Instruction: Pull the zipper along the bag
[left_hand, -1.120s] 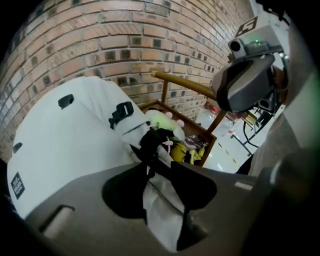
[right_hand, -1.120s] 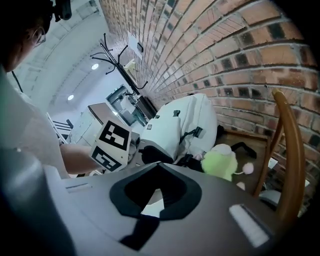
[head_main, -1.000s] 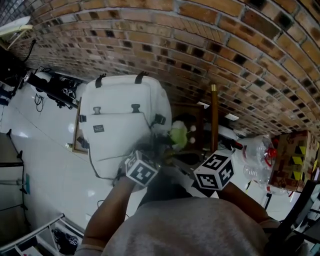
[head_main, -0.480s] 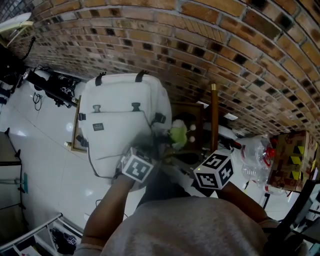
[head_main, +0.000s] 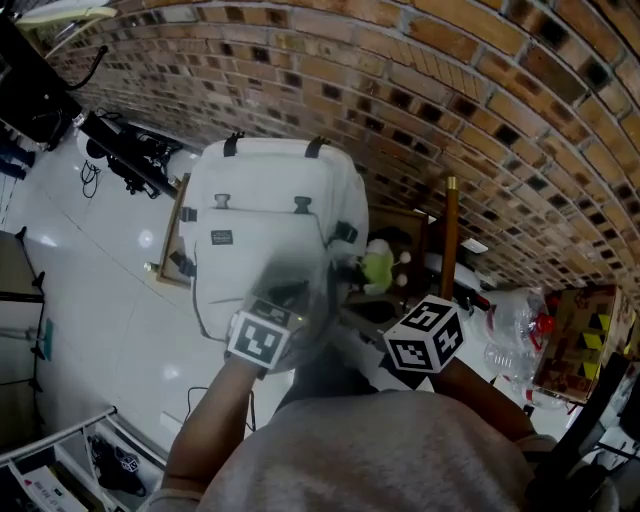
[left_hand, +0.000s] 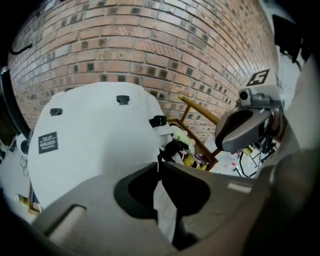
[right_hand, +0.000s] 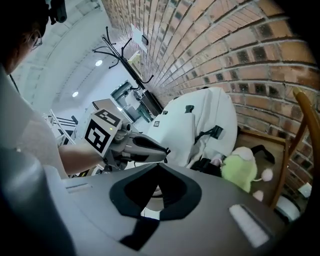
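Though blurry: 1 bag (head_main: 265, 215), 2 grippers (left_hand: 159, 164) (right_hand: 157, 166)

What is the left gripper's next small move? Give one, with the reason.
Probably pull the left gripper slowly along the zipper line of the white backpack. Its jaws have just been closing and now pinch what looks like the dark zipper pull at the bag's side, so the grip seems set.

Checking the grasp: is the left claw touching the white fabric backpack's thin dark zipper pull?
Touching. In the left gripper view the left claw, whose jaws have just been closing, pinches the thin dark zipper pull of the white fabric backpack.
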